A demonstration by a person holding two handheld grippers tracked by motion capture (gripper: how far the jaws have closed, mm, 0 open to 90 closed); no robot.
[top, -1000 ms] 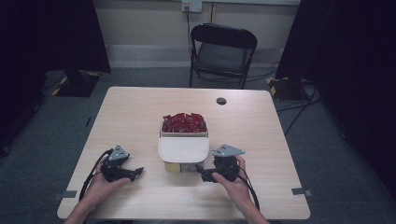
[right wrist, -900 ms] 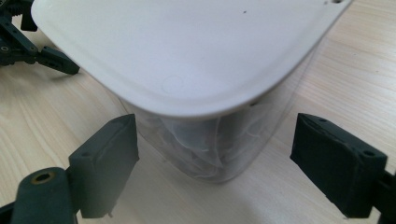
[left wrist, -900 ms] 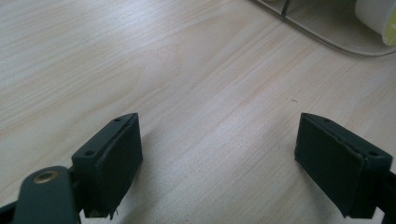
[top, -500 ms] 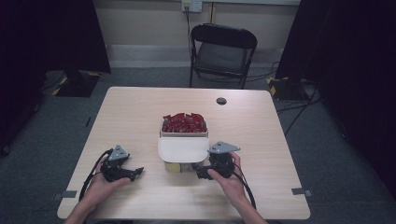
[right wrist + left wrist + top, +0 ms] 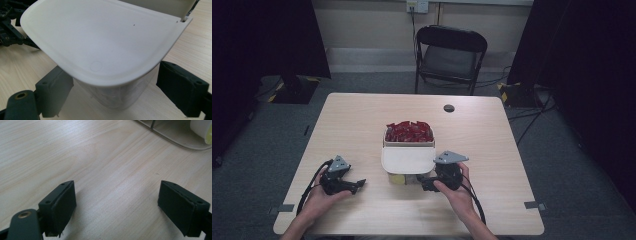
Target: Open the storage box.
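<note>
Item: pale wooden table [image 5: 362, 125], bearing a white plastic container [image 5: 408, 162] with a hinged white lid [image 5: 100, 42] lying out flat toward the person, and behind it a compartment heaped with red wrapped packets [image 5: 409, 131]. Under the lid a small translucent cup [image 5: 117, 96] is standing, something yellow showing at its base in the high view; what it holds cannot be told. Right gripper [image 5: 424, 183]: sitting just beside the container's near right corner, its jaws pointing left toward the cup, standing wide apart and straddling the cup without visibly pressing on it; they have just been opening a little, so the gripper reads as released. The cup is lying straight ahead of this gripper, between the pads, upright, with the lid overhanging it. Left gripper [image 5: 358, 185]: resting on the table well to the left of the container, jaws parted over bare wood, grasping nothing. Judgement: the right hand is the nearer one, and any coming move on the cup is turning on that straight-ahead line beneath the lid.
</note>
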